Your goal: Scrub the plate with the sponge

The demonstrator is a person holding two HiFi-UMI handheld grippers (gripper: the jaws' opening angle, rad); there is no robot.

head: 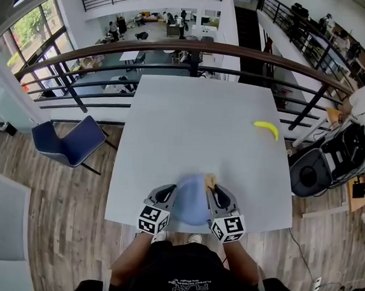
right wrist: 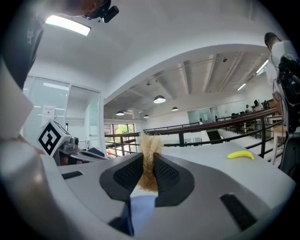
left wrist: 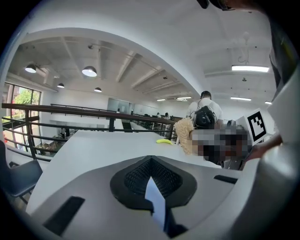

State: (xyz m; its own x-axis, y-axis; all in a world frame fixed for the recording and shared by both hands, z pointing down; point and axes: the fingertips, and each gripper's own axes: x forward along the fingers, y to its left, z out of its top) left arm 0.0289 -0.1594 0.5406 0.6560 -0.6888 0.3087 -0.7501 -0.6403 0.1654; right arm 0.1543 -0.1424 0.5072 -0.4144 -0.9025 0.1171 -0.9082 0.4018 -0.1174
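Left gripper (left wrist: 152, 185): jaws fully closed, pinching the thin rim of a pale blue plate (head: 191, 204) on its left side. Right gripper (right wrist: 147, 174): jaws clamped on a tan, fibrous sponge (right wrist: 150, 146), which sticks out past the pads as a loose tuft. In the head view the sponge sits at the plate's right rim; whether it touches cannot be told. The plate is between the two grippers at the near edge of a white table (head: 189, 124), just in front of the person. A banana (head: 266, 129) lies well apart, towards the far right of the table.

The plate looks stiff, smooth and probably light, so it may slip or swing. A firm pinch on the rim, opposite the scrubbing side, seems the right hold. The sponge looks soft and light and should squash under pressure. Gripping it low leaves the tuft free to rub
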